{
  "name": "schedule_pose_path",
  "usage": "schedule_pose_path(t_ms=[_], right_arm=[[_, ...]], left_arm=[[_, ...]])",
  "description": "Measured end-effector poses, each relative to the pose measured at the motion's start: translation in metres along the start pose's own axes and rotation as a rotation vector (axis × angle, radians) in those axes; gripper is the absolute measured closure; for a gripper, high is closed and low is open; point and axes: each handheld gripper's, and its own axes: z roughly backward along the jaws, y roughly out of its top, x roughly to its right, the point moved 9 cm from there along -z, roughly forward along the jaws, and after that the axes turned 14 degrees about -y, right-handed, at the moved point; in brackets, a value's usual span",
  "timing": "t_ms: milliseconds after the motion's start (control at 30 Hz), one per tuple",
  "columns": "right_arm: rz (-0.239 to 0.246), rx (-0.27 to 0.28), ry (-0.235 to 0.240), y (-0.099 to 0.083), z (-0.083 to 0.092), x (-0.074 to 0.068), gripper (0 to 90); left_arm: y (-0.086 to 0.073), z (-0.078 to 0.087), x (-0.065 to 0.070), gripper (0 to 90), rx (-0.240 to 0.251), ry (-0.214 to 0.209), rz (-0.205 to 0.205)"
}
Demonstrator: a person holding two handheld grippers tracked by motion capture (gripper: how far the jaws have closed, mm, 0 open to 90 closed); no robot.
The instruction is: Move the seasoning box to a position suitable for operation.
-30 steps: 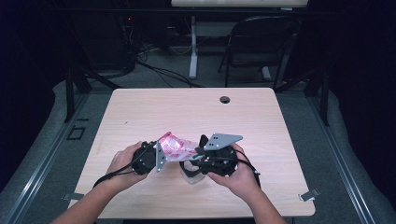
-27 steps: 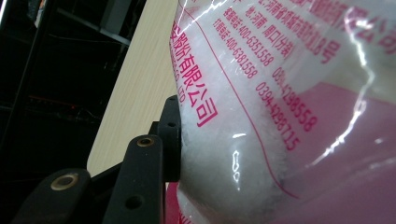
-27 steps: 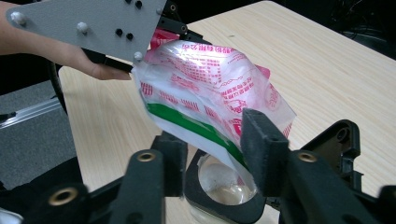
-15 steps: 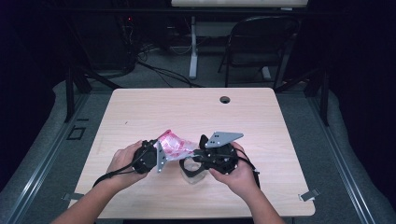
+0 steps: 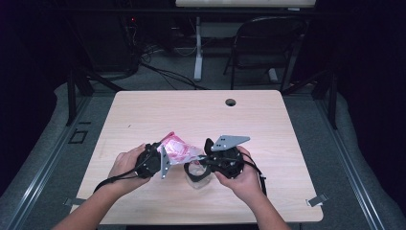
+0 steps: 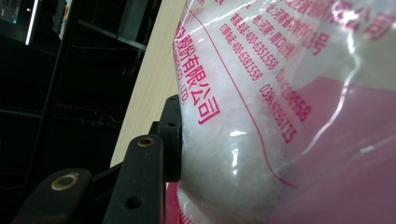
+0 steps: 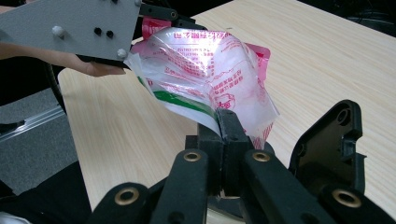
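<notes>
Holding the clear, pink-printed plastic bag (image 5: 179,151) above the near middle of the wooden table (image 5: 158,112), the left gripper (image 5: 160,160) clamps the bag's filled body, probably to anchor it. To the right, the right gripper (image 7: 223,122) has just been closing, and its jaws now pinch the bag's thin edge, seemingly for pulling the film taut or tearing it. A clear container (image 5: 197,178) sits just below it, perhaps waiting for the contents.

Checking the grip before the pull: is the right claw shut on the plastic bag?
Shut on it: the right claw has just closed, its jaws meeting on the edge of the plastic bag.
</notes>
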Motion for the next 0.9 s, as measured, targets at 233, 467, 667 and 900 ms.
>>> schedule_pose_path(t_ms=[233, 467, 667, 900], right_arm=[[-0.014, -0.011, 0.005, -0.0009, 0.0003, 0.0006, 90.0], [-0.023, -0.012, 0.011, -0.0008, 0.0007, 0.0003, 90.0], [-0.036, -0.011, 0.021, -0.0007, 0.0018, 0.0003, 90.0], [-0.051, -0.009, 0.028, -0.0014, 0.0017, 0.0011, 90.0]], left_arm=[[0.0002, 0.0, 0.0005, 64.8, -0.001, 0.003, -0.004], [0.0, 0.0025, -0.0007, 64.8, -0.012, 0.008, -0.025], [0.0012, 0.0054, -0.0025, 64.8, -0.017, 0.024, -0.045], [0.0024, 0.0083, -0.0045, 64.9, -0.028, 0.048, -0.071]])
